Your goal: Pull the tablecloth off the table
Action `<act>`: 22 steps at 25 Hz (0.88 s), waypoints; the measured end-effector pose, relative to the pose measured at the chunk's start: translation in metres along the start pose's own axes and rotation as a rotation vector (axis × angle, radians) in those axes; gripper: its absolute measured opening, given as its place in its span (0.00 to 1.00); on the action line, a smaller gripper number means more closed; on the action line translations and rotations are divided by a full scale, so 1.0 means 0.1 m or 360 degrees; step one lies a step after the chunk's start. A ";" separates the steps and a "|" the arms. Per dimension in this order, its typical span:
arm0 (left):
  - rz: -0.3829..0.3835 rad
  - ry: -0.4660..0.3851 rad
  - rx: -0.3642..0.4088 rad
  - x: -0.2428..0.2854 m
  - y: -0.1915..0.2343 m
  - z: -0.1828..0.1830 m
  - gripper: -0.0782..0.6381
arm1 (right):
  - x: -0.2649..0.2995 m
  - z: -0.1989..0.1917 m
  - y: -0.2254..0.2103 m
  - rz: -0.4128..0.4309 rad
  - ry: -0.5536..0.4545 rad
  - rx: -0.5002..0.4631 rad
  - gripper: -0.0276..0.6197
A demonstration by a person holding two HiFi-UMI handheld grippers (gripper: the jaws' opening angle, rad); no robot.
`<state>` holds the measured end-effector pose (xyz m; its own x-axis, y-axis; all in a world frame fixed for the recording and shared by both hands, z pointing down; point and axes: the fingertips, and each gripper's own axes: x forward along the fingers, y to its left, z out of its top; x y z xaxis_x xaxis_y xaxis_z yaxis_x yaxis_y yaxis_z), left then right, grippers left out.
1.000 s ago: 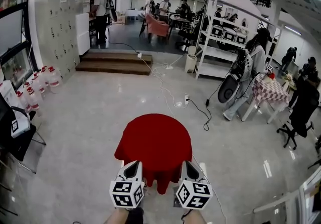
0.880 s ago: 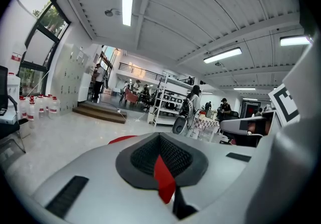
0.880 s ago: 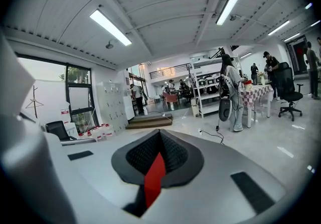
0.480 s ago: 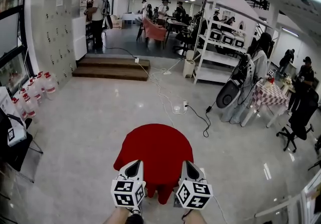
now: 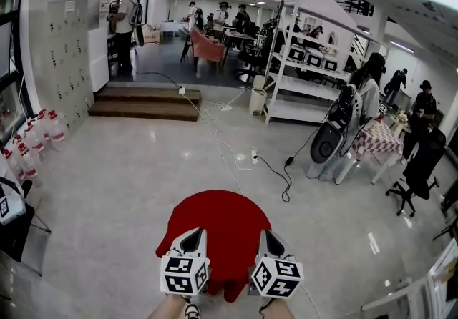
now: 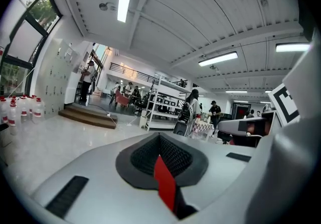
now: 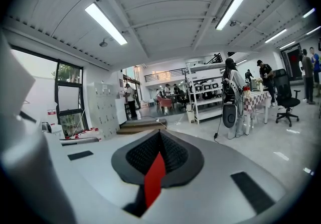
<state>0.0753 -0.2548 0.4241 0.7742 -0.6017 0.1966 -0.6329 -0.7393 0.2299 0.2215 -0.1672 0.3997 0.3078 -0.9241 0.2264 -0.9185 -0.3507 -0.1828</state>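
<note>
Tablecloth (image 5: 215,228), bright red, is caught at its near edge by both tools. In the left gripper view the left gripper (image 6: 160,153) has its jaws pressed together on a narrow fold of the red fabric, which shows as a strip running down between the dark ribbed pads (image 6: 143,155). The right gripper (image 7: 159,153) is the same in its own view, with jaws closed tight and a red sliver pinched in the seam between them. In the head view the two tools sit side by side at the near edge of the cloth, each with its marker cube toward the person, the left one on the left and the right one on the right, a gap of red showing between them.

Beyond the jaws the cloth spreads away as a smooth round disc, with a bunched fold hanging down on the near side between the tools. It stands on a pale glossy floor (image 5: 122,167). Farther off, a white cable (image 5: 229,135) trails across the floor toward wooden steps (image 5: 143,104). Water bottles (image 5: 32,139) line the far left wall, and a white shelving rack (image 5: 300,81) stands far right, near a person (image 5: 363,92) beside a checked table (image 5: 377,140).
</note>
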 end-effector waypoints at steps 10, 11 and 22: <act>-0.0120 0.0037 0.0015 0.46 0.23 0.14 0.13 | 0.41 0.09 0.02 -0.0111 0.0004 0.0001 0.08; -0.0135 0.0044 0.0015 0.52 0.23 0.14 0.13 | 0.44 0.09 -0.01 -0.0127 0.0008 0.0000 0.08; -0.0236 0.0141 0.0011 0.95 0.23 -0.03 0.13 | 0.67 -0.01 -0.14 -0.0221 0.0043 0.0011 0.08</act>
<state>0.1340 -0.3282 0.4509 0.8553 -0.4570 0.2442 -0.5114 -0.8203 0.2562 0.2552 -0.2237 0.4179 0.4251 -0.8621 0.2759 -0.8657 -0.4762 -0.1541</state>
